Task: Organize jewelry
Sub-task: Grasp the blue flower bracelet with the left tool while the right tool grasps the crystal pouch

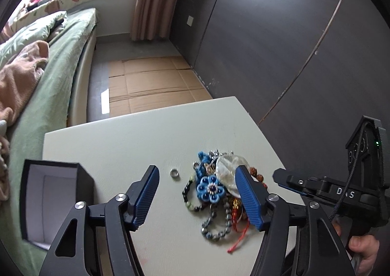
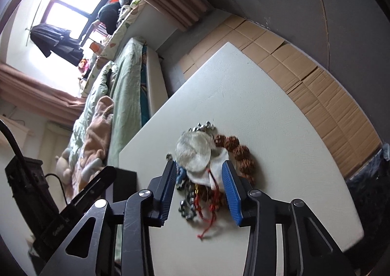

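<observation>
Barely begun, I judge: the jewelry pile [image 1: 217, 193] and a loose ring [image 1: 174, 173] lie on the worktop [image 1: 121, 144] beside an empty black box [image 1: 52, 200], with left tool [image 1: 197, 193] and right tool [image 2: 199, 188] both spread, holding nothing.

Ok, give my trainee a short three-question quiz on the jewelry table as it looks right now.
1. True or false: the silver ring lies apart from the jewelry pile.
2. Which tongs have the pile between their fingers: A) left tongs, B) right tongs, C) both?
3. Fill in: the open black box sits at the table's ____ edge, seen from the left wrist.

Key: 1 true; 2 C, both open and framing the pile, holding nothing; 3 left.
</observation>
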